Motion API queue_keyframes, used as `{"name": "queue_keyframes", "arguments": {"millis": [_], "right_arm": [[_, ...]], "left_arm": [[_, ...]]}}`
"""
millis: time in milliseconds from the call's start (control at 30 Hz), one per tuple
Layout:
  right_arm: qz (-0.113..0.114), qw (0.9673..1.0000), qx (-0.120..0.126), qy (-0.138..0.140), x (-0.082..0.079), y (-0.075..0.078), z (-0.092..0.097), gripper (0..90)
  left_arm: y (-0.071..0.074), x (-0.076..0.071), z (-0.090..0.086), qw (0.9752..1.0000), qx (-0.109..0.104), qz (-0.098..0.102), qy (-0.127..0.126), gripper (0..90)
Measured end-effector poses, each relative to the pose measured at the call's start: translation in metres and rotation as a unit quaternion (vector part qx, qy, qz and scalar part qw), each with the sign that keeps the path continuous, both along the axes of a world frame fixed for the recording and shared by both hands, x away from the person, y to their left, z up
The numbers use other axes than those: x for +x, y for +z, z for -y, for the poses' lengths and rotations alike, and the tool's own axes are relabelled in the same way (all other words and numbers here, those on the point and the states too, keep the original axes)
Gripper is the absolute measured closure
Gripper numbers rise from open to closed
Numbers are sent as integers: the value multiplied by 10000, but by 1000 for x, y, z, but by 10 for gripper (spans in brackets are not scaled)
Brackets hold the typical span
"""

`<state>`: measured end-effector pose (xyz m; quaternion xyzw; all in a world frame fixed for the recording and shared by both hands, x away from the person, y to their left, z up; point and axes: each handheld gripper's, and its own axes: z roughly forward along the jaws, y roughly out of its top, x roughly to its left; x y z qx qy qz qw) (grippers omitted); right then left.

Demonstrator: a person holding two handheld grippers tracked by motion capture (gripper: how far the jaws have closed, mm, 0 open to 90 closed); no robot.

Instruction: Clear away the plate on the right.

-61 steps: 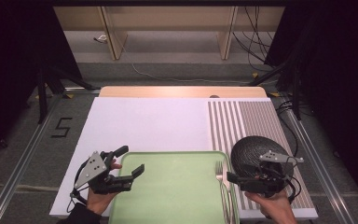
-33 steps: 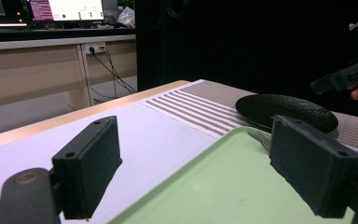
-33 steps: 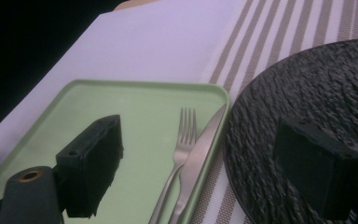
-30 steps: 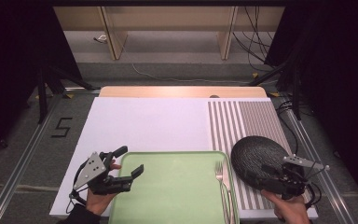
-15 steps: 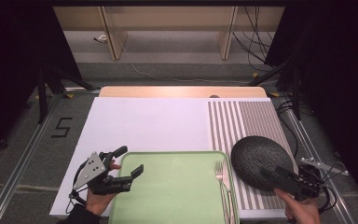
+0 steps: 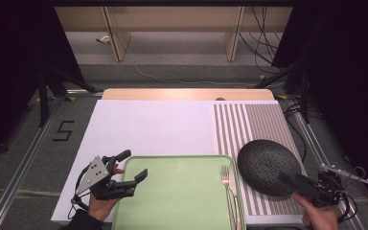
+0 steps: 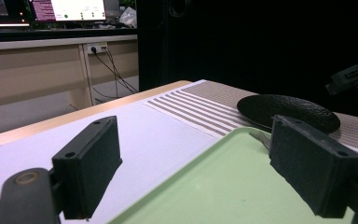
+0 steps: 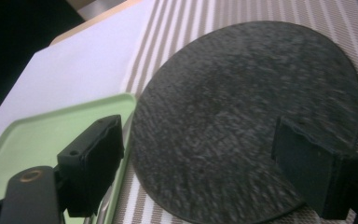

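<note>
A black textured plate point(image 6: 266, 165) lies on the striped placemat point(image 6: 254, 120) at the right. My right gripper point(image 6: 297, 183) is open at the plate's near right rim, its jaws standing wide over the plate point(image 8: 242, 116). A pale green tray point(image 6: 182, 196) sits at the table's front, with a silver fork point(image 6: 228, 184) along its right side. My left gripper point(image 6: 134, 164) is open over the tray's near left corner, one jaw above the white table and one above the tray point(image 7: 223, 186). From the left gripper view I also see the fork's tines point(image 7: 261, 136) and the plate point(image 7: 289, 112).
The white table top point(image 6: 153, 124) stretches behind the tray to a wooden far edge point(image 6: 187, 94). Cables point(image 6: 268, 43) and shelf legs point(image 6: 115, 38) stand on the floor beyond. A "5" mark point(image 6: 63, 130) is on the floor at left.
My right gripper has drawn back from above the plate to its near right rim, uncovering the plate. The left gripper, tray and fork have not moved.
</note>
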<state>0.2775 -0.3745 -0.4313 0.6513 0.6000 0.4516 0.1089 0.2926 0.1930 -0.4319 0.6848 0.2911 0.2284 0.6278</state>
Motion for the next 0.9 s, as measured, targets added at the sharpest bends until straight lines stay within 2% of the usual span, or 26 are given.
{"name": "queue_keyframes", "arguments": {"millis": [100,300,433,500,567,900], "right_arm": [[-91,9999,95,-93,-2,-2,7,174],[-327,9991,78,-273,-1,-9,17,175],[-489,9979,172,-391,-2,-13,21,180],[-660,9961,253,-522,-2,-15,23,183],[-758,9950,376,-538,-2,-18,24,184],[-1063,9894,670,-722,-2,-26,28,200]], "left_arm": [[0,0,0,10000,9,7,-4,164],[0,0,0,10000,1,6,0,164],[0,0,0,10000,10,9,-2,164],[0,0,0,10000,15,8,-1,164],[0,0,0,10000,17,11,-3,163],[0,0,1,10000,33,9,-9,164]]}}
